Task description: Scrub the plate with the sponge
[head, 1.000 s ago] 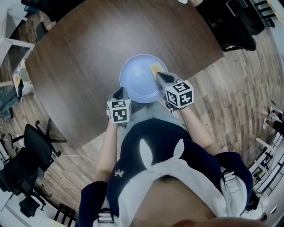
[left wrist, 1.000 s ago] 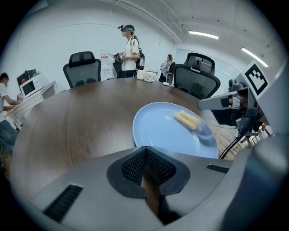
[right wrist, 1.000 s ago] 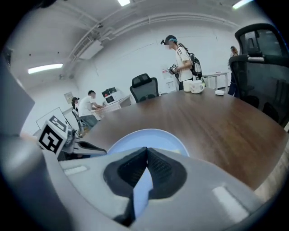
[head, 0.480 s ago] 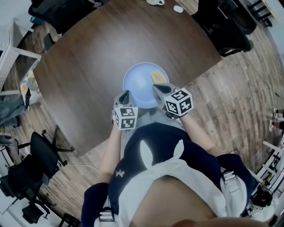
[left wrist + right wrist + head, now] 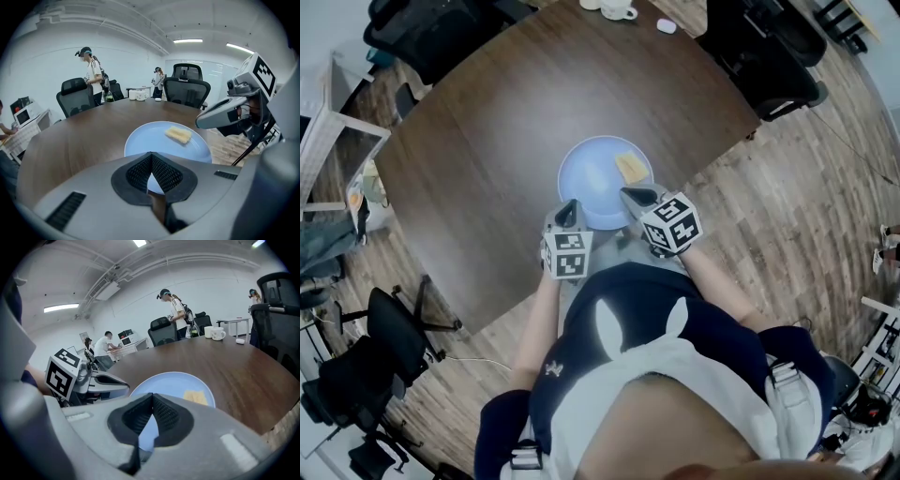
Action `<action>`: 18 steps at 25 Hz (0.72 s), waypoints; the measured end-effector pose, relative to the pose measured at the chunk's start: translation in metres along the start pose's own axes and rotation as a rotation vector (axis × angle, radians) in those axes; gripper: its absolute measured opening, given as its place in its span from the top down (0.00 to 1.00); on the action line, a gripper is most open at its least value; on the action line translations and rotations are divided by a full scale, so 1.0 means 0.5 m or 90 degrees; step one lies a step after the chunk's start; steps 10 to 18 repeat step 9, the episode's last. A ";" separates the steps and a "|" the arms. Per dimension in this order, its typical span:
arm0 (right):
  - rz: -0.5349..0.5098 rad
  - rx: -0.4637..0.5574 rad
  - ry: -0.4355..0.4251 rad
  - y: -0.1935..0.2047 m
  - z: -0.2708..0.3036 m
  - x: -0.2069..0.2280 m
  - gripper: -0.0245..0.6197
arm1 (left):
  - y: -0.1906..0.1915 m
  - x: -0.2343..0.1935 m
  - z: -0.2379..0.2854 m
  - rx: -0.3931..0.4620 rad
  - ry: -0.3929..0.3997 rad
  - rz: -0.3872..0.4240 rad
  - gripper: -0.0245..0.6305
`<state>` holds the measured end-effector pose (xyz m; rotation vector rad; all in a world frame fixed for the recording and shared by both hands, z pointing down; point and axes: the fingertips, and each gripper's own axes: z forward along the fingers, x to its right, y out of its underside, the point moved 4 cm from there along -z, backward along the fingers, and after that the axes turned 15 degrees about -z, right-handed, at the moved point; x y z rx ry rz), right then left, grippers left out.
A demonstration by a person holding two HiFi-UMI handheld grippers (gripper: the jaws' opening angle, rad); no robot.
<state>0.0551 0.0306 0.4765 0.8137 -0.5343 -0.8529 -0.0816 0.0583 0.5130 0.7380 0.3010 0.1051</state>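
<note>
Okay, I'm looking straight down and both tools sit at the near edge of the dark wooden worktop [image 5: 487,122]. My left hand-held gripper [image 5: 570,206] has its jaws pressed together, tips meeting, and nothing is caught between them. My right hand-held gripper [image 5: 630,195] is the same, pads closed tip to tip and carrying nothing. The pale blue plate [image 5: 595,178] lies flat directly ahead of both, its near rim just under the two noses, the left tip over the near-left rim and the right tip over the near-right. I can't tell from up here whether either tip actually touches it. The yellow sponge [image 5: 628,167] lies flat on the plate's far-right part, just beyond the right hand-held gripper's tip and clear of it. From the left hand-held gripper it sits ahead and off to the right, well clear of that one. In the left gripper view I can see the right tool's nose poking in from the right, level with the plate's rim. Far past both tips, at the worktop's opposite edge, there are white mugs [image 5: 617,9], with black office chairs [image 5: 769,66] beyond the edge on the right, and people [image 5: 90,70] are standing across the room.
</note>
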 end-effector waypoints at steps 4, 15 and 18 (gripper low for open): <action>-0.008 -0.001 0.003 0.007 -0.007 -0.011 0.96 | 0.006 0.009 -0.008 0.004 0.000 0.002 0.96; -0.016 0.001 0.007 0.015 -0.005 -0.022 0.96 | 0.016 0.008 -0.017 0.009 0.004 0.000 0.96; -0.016 0.001 0.007 0.015 -0.005 -0.022 0.96 | 0.016 0.008 -0.017 0.009 0.004 0.000 0.96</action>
